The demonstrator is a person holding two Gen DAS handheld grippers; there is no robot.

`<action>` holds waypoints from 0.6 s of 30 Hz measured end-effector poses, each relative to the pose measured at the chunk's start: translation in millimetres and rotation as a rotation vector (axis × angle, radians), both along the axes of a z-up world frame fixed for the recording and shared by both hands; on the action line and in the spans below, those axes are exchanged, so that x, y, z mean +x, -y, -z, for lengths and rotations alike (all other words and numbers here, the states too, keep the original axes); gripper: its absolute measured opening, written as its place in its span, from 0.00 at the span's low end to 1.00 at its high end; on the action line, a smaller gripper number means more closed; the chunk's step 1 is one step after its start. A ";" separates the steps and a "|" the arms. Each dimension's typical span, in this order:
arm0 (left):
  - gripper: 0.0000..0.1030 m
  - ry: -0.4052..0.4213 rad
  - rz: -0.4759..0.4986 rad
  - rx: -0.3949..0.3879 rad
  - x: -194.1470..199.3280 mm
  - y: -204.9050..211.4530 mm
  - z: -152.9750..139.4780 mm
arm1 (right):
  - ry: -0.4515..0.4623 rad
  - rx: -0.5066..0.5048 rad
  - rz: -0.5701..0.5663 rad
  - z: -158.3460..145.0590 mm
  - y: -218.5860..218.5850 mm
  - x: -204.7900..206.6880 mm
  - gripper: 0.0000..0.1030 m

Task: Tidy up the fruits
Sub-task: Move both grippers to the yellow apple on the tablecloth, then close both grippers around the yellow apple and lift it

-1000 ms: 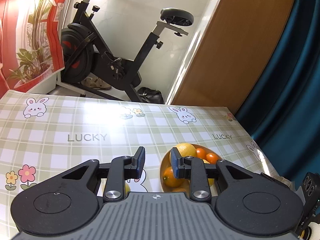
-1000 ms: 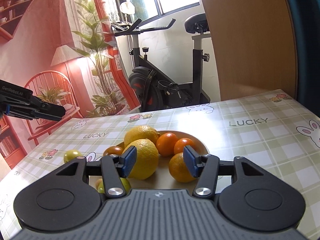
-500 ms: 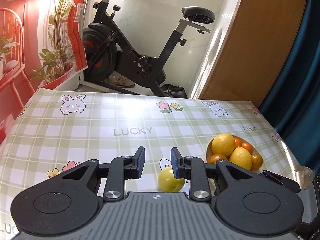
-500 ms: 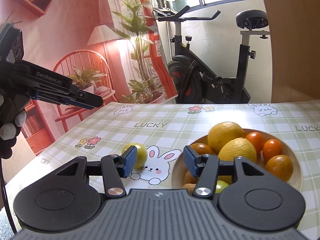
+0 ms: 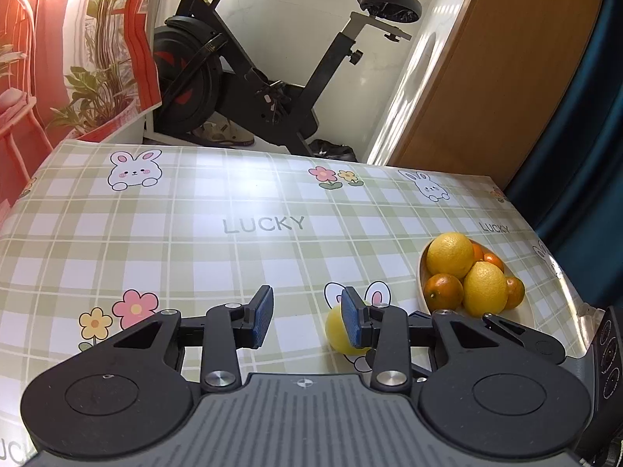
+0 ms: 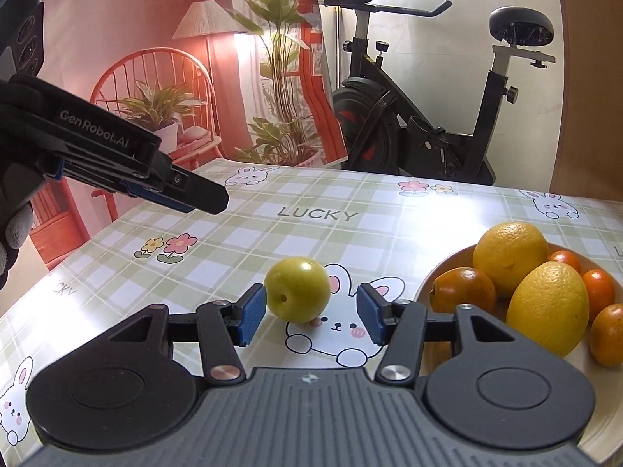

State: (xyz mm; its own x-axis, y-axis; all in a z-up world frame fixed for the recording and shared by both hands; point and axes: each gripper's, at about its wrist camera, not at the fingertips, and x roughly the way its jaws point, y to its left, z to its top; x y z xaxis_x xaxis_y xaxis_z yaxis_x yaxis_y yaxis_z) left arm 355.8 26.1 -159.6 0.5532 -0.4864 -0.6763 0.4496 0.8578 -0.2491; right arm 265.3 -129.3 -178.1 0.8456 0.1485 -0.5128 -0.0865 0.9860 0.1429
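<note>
A yellow-green round fruit point(image 6: 298, 290) lies loose on the checked tablecloth, on a printed rabbit. My right gripper point(image 6: 310, 315) is open, and the fruit sits just ahead of it, between the fingers and closer to the left pad, with neither pad pressing on it. To the right a cream bowl point(image 6: 611, 401) holds two lemons point(image 6: 510, 257) and several small oranges point(image 6: 463, 290). My left gripper point(image 5: 307, 319) is opening its jaws with nothing between them. In the left wrist view the fruit point(image 5: 337, 330) is half hidden behind the right finger, and the bowl point(image 5: 521, 317) stands further right.
In the right wrist view the left gripper point(image 6: 206, 198) hovers above the table to the left of the fruit, held by a gloved hand point(image 6: 15, 225). An exercise bike point(image 6: 420, 124) stands beyond the table's far edge. A dark curtain point(image 5: 576, 136) hangs at the right.
Both views have swung left, from the bowl to the loose fruit. The right gripper has come up to the fruit. The left jaws have widened.
</note>
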 end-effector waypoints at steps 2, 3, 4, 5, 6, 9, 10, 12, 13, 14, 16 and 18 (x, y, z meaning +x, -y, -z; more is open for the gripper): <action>0.39 -0.009 0.010 -0.011 2.9 1.5 5.0 | -0.003 -0.005 0.004 2.2 -2.2 1.4 0.53; 0.39 -0.015 0.013 -0.014 5.0 2.5 8.0 | -0.003 -0.006 0.004 2.9 -3.2 2.7 0.53; 0.39 -0.021 0.012 -0.019 7.5 3.3 10.9 | -0.002 -0.010 0.004 3.1 -4.7 4.1 0.53; 0.39 -0.030 0.008 -0.026 10.5 3.7 13.6 | -0.001 -0.017 0.004 3.7 -6.5 5.6 0.53; 0.39 -0.040 0.008 -0.036 12.7 4.2 15.6 | -0.001 -0.024 0.002 4.2 -8.6 7.0 0.53; 0.39 -0.070 0.008 -0.064 18.4 7.3 22.6 | -0.004 -0.047 -0.005 6.7 -14.5 12.9 0.53; 0.39 -0.075 0.009 -0.067 19.7 9.1 25.3 | -0.008 -0.057 -0.008 8.3 -16.8 15.6 0.53; 0.40 -0.087 0.011 -0.074 21.0 12.2 29.3 | -0.011 -0.072 -0.003 10.2 -18.9 18.2 0.53; 0.40 -0.096 0.011 -0.079 21.4 14.0 32.7 | -0.011 -0.075 -0.002 11.2 -19.5 19.2 0.53; 0.41 -0.101 0.015 -0.082 20.8 15.8 35.5 | -0.011 -0.075 -0.003 11.8 -19.6 19.5 0.53; 0.41 -0.103 0.024 -0.083 19.1 19.3 38.3 | -0.013 -0.069 -0.006 13.4 -19.2 19.9 0.53; 0.42 -0.106 0.029 -0.092 18.6 21.1 39.7 | -0.020 -0.067 -0.004 14.8 -18.6 21.2 0.53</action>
